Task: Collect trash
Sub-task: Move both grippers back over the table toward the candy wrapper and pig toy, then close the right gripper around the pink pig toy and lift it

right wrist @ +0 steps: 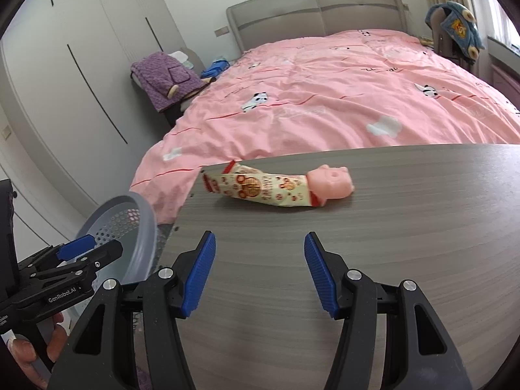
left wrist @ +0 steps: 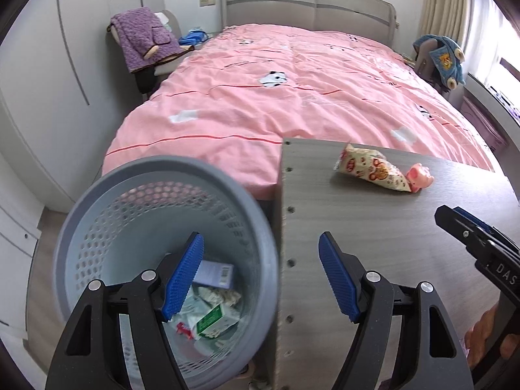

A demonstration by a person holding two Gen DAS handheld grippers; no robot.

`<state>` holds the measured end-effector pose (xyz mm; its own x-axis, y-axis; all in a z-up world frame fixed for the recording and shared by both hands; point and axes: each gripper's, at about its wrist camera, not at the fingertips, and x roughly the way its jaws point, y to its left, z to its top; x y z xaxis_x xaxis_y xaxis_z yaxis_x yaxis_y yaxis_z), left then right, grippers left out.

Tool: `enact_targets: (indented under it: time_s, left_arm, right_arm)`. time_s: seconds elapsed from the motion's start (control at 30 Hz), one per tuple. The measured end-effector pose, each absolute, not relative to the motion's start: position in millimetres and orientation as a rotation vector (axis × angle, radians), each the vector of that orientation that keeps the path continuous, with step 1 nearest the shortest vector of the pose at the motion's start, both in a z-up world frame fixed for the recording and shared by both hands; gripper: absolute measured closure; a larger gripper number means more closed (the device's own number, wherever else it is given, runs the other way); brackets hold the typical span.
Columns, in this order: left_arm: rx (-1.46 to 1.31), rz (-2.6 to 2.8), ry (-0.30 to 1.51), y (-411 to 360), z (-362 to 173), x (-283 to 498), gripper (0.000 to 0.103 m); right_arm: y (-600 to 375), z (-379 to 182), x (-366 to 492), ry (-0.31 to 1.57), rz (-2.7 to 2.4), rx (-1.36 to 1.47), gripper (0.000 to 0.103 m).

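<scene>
A printed snack wrapper (left wrist: pixel 373 169) (right wrist: pixel 260 188) lies on the grey wooden table (left wrist: pixel 373 243) (right wrist: pixel 357 243) near its far left corner, touching a pink pig toy (left wrist: pixel 421 177) (right wrist: pixel 331 180). A grey perforated trash basket (left wrist: pixel 107 195) (right wrist: pixel 143 227) stands left of the table with cartons and wrappers inside. My left gripper (left wrist: pixel 261 276) is open and empty, straddling the basket rim and the table's left edge; it also shows in the right wrist view (right wrist: pixel 87 247). My right gripper (right wrist: pixel 258 273) is open and empty above the table, short of the wrapper; its tip shows in the left wrist view (left wrist: pixel 461 224).
A bed with a pink duvet (left wrist: pixel 276 91) (right wrist: pixel 325 97) lies beyond the table. A chair with a purple blanket (left wrist: pixel 143 39) (right wrist: pixel 165 78) stands left of it, wardrobes (left wrist: pixel 48 65) along the left wall. A blue plush (left wrist: pixel 445 58) hangs on a chair at right.
</scene>
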<state>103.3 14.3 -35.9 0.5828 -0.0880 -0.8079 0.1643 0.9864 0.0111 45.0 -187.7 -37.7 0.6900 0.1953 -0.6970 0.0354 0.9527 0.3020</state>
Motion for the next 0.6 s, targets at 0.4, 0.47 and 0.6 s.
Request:
enact_targets:
  time_s: [0.4,0.47,0.6]
  left_arm:
    - [0.116,-0.21,0.928,-36.7,-44.6,132.5,0.033]
    - [0.115,-0.214,0.933,-42.5,-47.5,136.3,0.033]
    - [0.113,-0.216,0.942,-49.8,-51.7,142.6,0.033]
  right_arm:
    - [-231.0,-59.2,84.5,0.846,0.002,0.319,0.047]
    - [-233.4,-61.1,92.5,0.851,0.005,0.313,0.047]
    - [-233.2,-65.1,110.2,0.866,0.024,0.303,0.047]
